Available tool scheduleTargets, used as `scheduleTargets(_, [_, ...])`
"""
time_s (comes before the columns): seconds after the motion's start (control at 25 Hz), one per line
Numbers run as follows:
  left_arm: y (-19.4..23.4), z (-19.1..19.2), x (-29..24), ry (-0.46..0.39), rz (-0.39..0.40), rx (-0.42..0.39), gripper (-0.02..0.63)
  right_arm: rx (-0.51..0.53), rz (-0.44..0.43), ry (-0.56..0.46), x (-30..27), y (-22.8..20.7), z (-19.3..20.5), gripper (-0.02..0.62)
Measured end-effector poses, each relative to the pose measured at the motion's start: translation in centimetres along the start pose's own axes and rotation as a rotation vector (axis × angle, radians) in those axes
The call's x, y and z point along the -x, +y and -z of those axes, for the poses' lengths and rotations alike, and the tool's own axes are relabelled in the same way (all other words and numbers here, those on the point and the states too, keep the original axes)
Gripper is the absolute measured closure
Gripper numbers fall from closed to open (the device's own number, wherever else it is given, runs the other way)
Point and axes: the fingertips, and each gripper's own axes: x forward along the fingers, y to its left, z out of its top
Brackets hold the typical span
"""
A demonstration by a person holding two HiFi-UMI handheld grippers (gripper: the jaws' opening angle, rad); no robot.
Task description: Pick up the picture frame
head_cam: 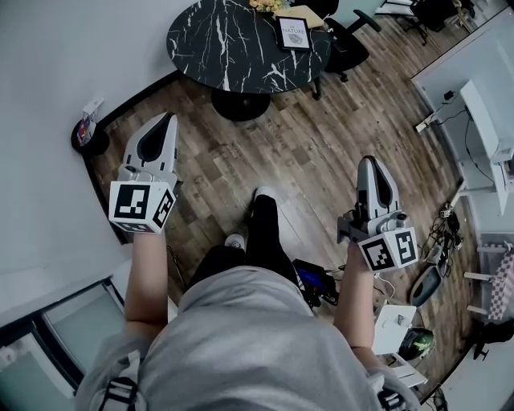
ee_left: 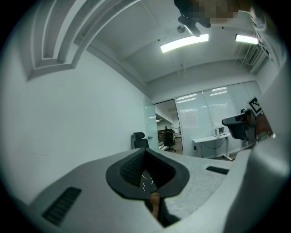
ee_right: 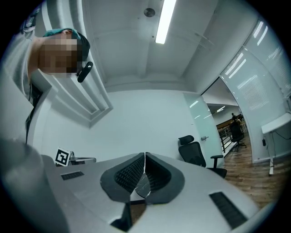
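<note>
Fingers [ee_left: 91, 182] of the left gripper [ee_left: 145, 150]: together, tips meeting in a point, nothing between the pads. Right gripper [ee_right: 145, 154]: same, pads closed to a thin seam, nothing held.

Head view: both grippers are held out over the wood plank floor [head_cam: 321, 144], one on each side of the person's legs [head_cam: 261, 233]. The left one is close to the white wall [head_cam: 48, 120]; the right one is out over open floor. Both point toward the far side of the room, about level. Marker cubes sit at their near ends.

Picture frame [head_cam: 293, 34]: on the round bench [head_cam: 217, 48] at the far side, well apart from both grippers. The bench top is black with white marble veining, on a single dark foot. The frame sits on the right part of the top, near the edge, with a dark border and a pale print inside. Whether it lies flat or leans cannot be told from this angle. Something yellowish [head_cam: 269, 5] lies just beyond it at the far edge, too cropped to identify.

Black office chair [head_cam: 347, 44]: just right of the bench.

Both gripper views: a sliver of dark, white-veined surface shows through the slot behind the pads.

Right side of the room: white desk [head_cam: 482, 112], with cables [head_cam: 442, 241] on the floor nearer the person.
</note>
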Motion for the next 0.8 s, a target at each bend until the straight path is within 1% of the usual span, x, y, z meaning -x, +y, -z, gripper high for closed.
scheduleTargets(0.12, [0.1,0.3,-1.4,0.004,-0.012,0.002,0.601,0.003,-0.012,0.025,-1.3,-1.0,0.5,0.568])
scheduleTargets(0.4, [0.3,0.0,-6.7,-0.004,-0.032,-0.001,0.601,-0.002,-0.045,0.029,-5.9,-5.3,0.2,0.568])
scheduleTargets(0.8, [1.6,-0.2,-16.1,0.003,-0.077,0.001,0.601,-0.015,-0.104,0.035,-15.0,-12.6,-0.6,0.568])
